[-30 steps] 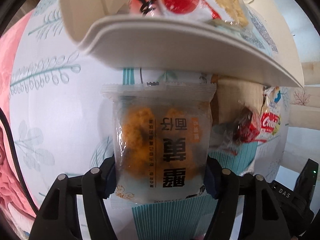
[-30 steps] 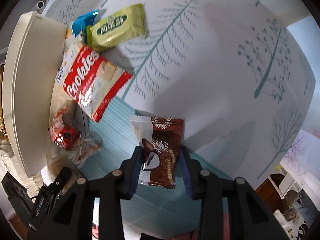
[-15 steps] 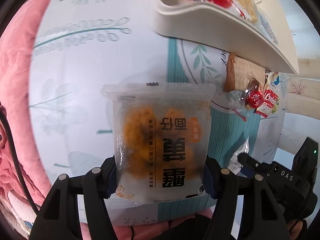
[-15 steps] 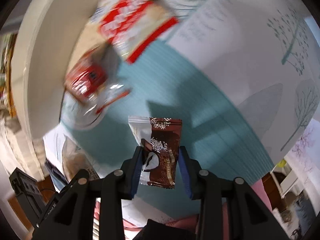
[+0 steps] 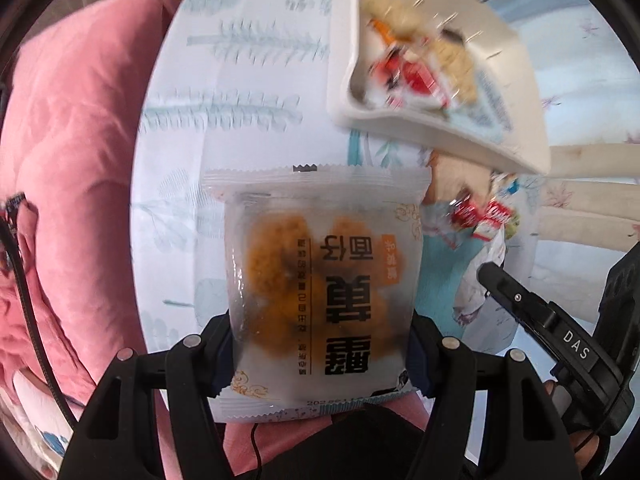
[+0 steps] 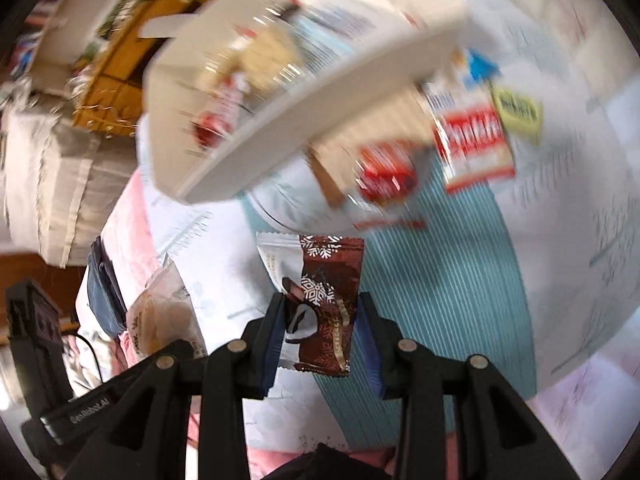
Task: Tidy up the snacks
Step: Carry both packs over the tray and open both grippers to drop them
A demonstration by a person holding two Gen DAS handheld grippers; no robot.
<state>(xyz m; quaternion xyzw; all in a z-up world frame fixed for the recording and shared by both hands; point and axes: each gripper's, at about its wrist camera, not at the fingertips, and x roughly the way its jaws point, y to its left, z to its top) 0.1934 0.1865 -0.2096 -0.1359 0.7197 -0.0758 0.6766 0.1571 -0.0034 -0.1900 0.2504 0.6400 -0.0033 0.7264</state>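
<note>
My left gripper [image 5: 320, 344] is shut on a clear snack packet [image 5: 316, 280] with orange pieces and black print, held above the tablecloth. My right gripper [image 6: 320, 320] is shut on a brown snowflake candy wrapper [image 6: 320, 304]. A white tray [image 5: 400, 128] holding several snacks lies up and to the right in the left wrist view; it also shows blurred in the right wrist view [image 6: 320, 128]. Loose on the cloth are a red-wrapped snack [image 6: 384, 172], a red cookies packet [image 6: 472, 140] and a green packet [image 6: 516, 110].
The table has a white leaf-print cloth with a teal striped patch [image 6: 440, 280]. A pink quilt [image 5: 68, 160] lies left of the table. The right gripper's body [image 5: 560, 340] shows at lower right of the left wrist view. Cardboard boxes [image 6: 112, 40] stand beyond the tray.
Both grippers have pulled back and up from the table, still holding their packets. The tray now sits farther away, with its contents visible from above. The right view swung left toward the tray.
</note>
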